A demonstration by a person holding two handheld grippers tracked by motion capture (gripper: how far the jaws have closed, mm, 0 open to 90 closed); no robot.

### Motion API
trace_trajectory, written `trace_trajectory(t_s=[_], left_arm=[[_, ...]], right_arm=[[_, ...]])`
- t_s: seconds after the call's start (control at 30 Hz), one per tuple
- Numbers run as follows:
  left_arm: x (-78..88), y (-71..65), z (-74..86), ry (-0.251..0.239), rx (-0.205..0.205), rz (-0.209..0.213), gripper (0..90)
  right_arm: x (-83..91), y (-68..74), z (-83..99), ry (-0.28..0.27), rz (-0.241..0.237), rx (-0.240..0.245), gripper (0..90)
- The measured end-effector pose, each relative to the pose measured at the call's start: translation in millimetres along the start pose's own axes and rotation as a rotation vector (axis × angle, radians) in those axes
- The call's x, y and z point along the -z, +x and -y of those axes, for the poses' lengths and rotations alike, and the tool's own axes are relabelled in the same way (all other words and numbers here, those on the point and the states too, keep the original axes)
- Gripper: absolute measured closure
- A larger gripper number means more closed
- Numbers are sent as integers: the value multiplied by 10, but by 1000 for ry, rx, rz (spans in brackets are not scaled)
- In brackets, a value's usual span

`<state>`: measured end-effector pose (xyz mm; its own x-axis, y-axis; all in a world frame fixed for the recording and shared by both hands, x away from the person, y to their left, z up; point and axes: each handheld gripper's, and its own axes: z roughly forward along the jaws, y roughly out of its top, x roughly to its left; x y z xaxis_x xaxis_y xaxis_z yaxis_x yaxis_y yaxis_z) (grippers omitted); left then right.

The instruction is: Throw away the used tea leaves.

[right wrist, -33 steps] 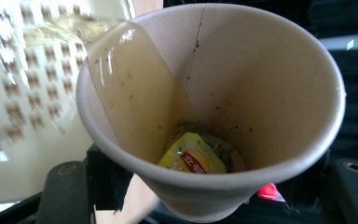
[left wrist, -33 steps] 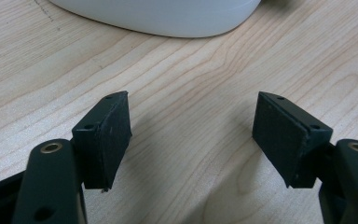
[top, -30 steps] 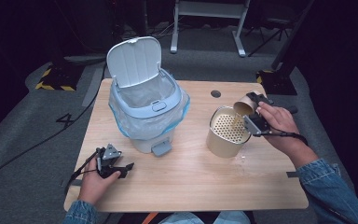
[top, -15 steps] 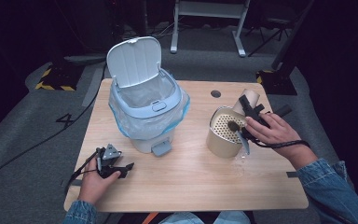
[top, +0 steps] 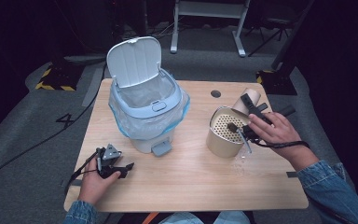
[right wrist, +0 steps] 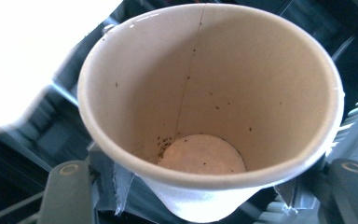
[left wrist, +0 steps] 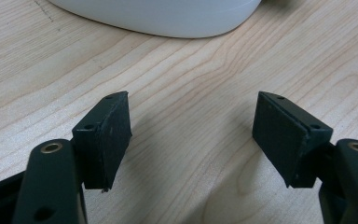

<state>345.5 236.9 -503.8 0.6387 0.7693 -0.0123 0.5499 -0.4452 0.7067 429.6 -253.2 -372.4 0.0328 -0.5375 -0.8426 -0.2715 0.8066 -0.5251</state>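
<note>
Holding: right gripper [top: 248,114] has its jaws clamped on a paper cup [right wrist: 209,112], lying on its side
Cup spot: right beside the perforated tan canister [top: 224,133], over its far rim
Left gripper [left wrist: 193,135]: jaws wide apart, nothing between them, near the pedal bin [top: 147,112]

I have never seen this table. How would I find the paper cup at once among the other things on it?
Start from the wooden table and go to its right side, past the white pedal bin to the tan perforated canister. Just behind it, the right gripper holds the paper cup tilted above the tabletop. It is the small plain brown cup, empty, with dark specks inside.
</note>
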Motion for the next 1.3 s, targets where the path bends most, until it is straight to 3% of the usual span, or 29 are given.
trace_trajectory(t_s=[0.03, 0.1, 0.27, 0.37, 0.5, 0.53, 0.63, 0.7, 0.8, 0.93, 1.2, 1.3], left_arm=[[1, 0, 1, 0, 0, 0, 283], [3, -2, 2, 1, 0, -2, 283], [5, -11, 8, 0, 9, -1, 284], [9, -10, 10, 1, 4, -3, 283], [10, -11, 11, 0, 3, -2, 283], [12, -13, 12, 0, 5, -3, 283], [14, -15, 16, -1, 6, -4, 283], [14, -15, 16, -1, 7, -4, 284], [14, -15, 16, -1, 6, -4, 283], [14, -15, 16, -2, 6, -4, 283], [14, -12, 16, -2, 8, -3, 283], [14, -13, 16, -1, 9, -2, 283]], right_arm=[[-3, -32, 48, -24, -43, -140, 323], [-13, -78, 123, -53, -86, -293, 323], [-67, -126, 266, -140, -215, -596, 320], [-97, -123, 351, -195, -296, -814, 319], [-139, -101, 442, -259, -397, -1076, 318], [-148, -98, 462, -274, -418, -1122, 317], [-176, -86, 543, -326, -515, -1345, 315], [-189, -83, 588, -352, -558, -1448, 313], [-200, -82, 640, -383, -606, -1553, 313], [-218, -90, 682, -431, -658, -1640, 313], [-262, -142, 721, -517, -780, -1780, 313], [-274, -158, 720, -536, -807, -1803, 313]])
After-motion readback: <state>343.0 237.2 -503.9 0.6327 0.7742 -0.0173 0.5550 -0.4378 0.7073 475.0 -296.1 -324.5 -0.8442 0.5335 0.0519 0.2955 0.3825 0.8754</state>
